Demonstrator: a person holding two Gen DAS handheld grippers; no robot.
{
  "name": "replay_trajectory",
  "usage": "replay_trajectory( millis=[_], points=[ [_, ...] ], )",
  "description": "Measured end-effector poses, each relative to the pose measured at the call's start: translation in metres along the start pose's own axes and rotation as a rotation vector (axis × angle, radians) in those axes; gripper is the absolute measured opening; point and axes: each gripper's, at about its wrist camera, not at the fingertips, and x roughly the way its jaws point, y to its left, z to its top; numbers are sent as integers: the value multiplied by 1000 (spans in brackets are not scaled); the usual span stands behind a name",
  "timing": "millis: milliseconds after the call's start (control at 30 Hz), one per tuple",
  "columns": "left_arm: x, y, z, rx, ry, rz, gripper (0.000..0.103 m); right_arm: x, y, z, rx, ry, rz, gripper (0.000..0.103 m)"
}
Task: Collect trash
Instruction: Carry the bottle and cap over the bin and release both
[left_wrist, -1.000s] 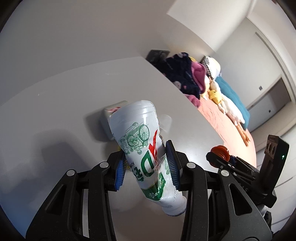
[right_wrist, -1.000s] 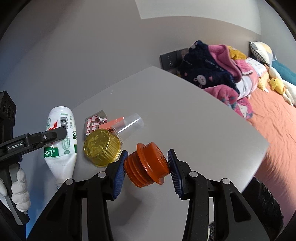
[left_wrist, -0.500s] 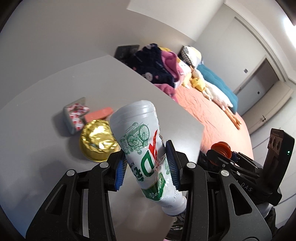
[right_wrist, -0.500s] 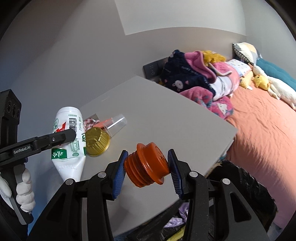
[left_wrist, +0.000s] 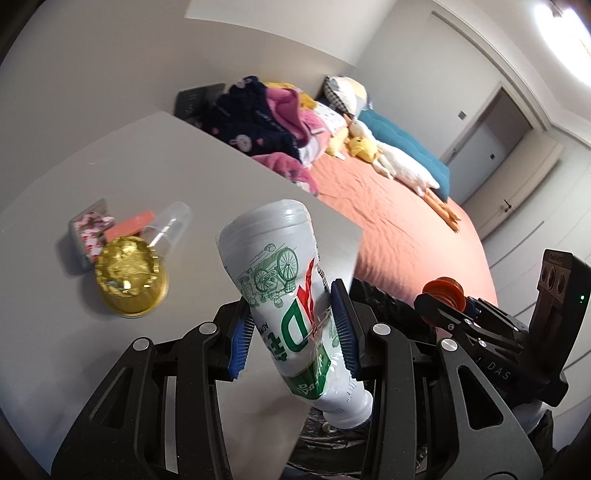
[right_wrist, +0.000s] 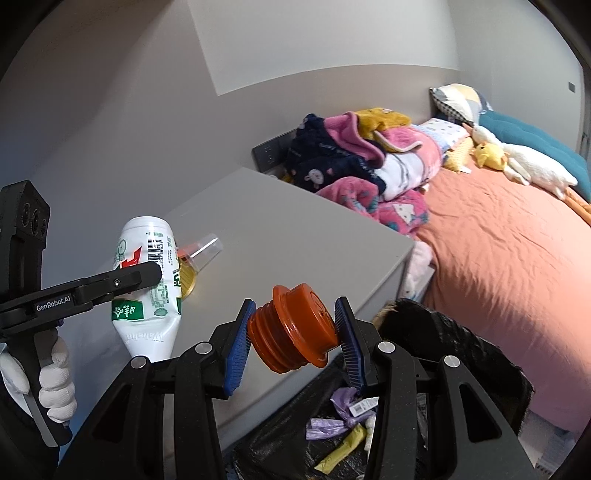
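My left gripper is shut on a white plastic bottle with green and red print, held bottom-up above the grey table's near edge. The same bottle shows at the left of the right wrist view, pinched by the left gripper. My right gripper is shut on an orange ribbed cap, held over a black trash bag with wrappers inside. The cap also appears at the right in the left wrist view. A gold foil cup, a clear plastic cup and small wrappers lie on the table.
A bed with an orange sheet stands right of the table, piled with clothes and plush toys. A gloved hand holds the left gripper's handle. Grey wall lies behind the table.
Both grippers have drawn back from the table toward its near right corner with their loads. The trash bag has come into view beneath the right gripper.
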Motion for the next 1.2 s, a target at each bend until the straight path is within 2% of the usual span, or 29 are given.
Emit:
replay_trajectory(
  millis=[900, 1000, 1033, 1067, 1133, 1200],
  points=[
    [39, -110, -13, 233, 84, -167, 39, -84, -86, -34, 165, -105, -149, 46],
    [44, -123, -18, 262, 113, -194, 41, -92, -93, -37, 192, -115, -158, 46],
    [47, -127, -20, 269, 138, -215, 46, -97, -98, -39, 216, -120, -158, 47],
    [49, -130, -21, 272, 152, -227, 70, -100, -100, -40, 227, -126, -157, 50],
    [51, -138, -24, 286, 157, -261, 91, -108, -105, -41, 242, -159, -184, 63],
    [51, -146, -27, 315, 160, -278, 92, -116, -107, -42, 241, -184, -223, 69]
  ],
)
